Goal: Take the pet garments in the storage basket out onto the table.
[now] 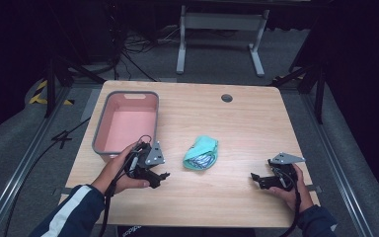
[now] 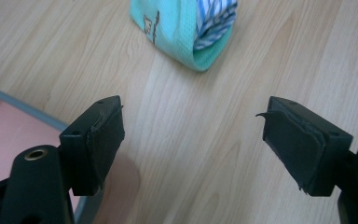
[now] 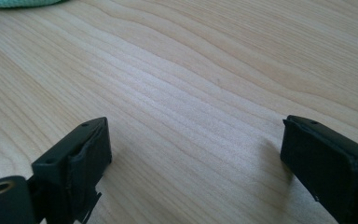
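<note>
A folded mint-green cloth (image 1: 201, 153) with a blue-striped lining lies at the middle of the wooden table (image 1: 246, 123). My left gripper (image 1: 162, 178) rests low on the table to the cloth's left, jaws wide apart with nothing between them. In the left gripper view the cloth (image 2: 186, 28) sits ahead of the open gripper (image 2: 193, 140). My right gripper (image 1: 255, 179) is near the table's front right, pointing left toward the cloth. It is open over bare wood (image 3: 196, 154), and the cloth's edge (image 3: 18, 3) peeks in at the top left.
A grey bin with a pink inside (image 1: 128, 123) stands at the table's left, just behind my left hand; its rim (image 2: 23, 107) appears in the left gripper view. A cable hole (image 1: 226, 98) is at the back. A metal stand (image 1: 222, 22) is on the floor beyond.
</note>
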The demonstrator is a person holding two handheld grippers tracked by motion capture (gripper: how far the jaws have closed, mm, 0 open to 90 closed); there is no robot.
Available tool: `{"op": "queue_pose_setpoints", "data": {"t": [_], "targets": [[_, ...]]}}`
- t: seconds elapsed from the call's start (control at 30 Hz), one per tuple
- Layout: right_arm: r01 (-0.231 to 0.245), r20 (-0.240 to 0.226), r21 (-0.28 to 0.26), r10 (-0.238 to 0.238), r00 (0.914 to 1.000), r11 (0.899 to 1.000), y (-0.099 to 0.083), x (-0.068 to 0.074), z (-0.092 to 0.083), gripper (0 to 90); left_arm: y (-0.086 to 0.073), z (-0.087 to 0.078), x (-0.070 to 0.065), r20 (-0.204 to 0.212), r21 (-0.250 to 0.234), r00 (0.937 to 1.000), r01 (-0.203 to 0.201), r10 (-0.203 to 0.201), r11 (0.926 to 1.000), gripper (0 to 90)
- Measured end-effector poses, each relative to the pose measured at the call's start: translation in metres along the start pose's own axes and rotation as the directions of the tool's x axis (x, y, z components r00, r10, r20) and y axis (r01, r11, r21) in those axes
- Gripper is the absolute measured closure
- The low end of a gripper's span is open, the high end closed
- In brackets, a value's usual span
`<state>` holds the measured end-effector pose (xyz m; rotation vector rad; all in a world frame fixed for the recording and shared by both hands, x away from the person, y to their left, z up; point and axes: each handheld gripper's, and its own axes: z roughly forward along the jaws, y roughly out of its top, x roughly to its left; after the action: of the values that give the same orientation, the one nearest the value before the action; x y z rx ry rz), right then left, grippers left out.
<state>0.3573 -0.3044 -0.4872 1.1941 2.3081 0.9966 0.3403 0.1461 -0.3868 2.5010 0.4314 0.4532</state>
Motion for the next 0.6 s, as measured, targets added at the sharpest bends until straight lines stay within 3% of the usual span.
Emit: {"op": "queue_pose_setpoints", "data": {"t": [0.23,0.33,0.4,0.43,0.47,0.6], "targets": [[0.0,0.001,0.0,0.0,1.0,1.0,0.0,0.0,0.0,8.9,-0.026,-0.005,-0.004,0.018,0.028,0.9997,-0.019,0.019,0.9994,21.9],[0.001,0.001,-0.001,-0.001,1.0,1.0,0.0,0.0,0.0,8.9,-0.042,-0.004,-0.007,0.0,0.078,0.9995,-0.032,0.032,0.9964,22.2],[0.001,0.001,-0.001,-0.001,1.0,1.0,0.0,0.0,0.0,8.9,-0.047,-0.003,-0.007,-0.003,0.087,0.9997,-0.022,0.023,0.996,22.1],[0.0,0.002,-0.001,0.0,1.0,1.0,0.0,0.0,0.0,8.9,-0.059,-0.002,-0.008,-0.002,0.1,0.9999,-0.011,0.011,0.9949,21.7],[0.0,0.002,0.0,0.0,1.0,1.0,0.0,0.0,0.0,8.9,-0.059,-0.002,-0.008,-0.002,0.1,0.9999,-0.011,0.011,0.9949,21.4],[0.0,0.002,0.0,0.0,1.0,1.0,0.0,0.0,0.0,8.9,-0.084,0.001,-0.006,-0.001,0.094,0.9996,0.027,-0.027,0.9952,20.5]]}}
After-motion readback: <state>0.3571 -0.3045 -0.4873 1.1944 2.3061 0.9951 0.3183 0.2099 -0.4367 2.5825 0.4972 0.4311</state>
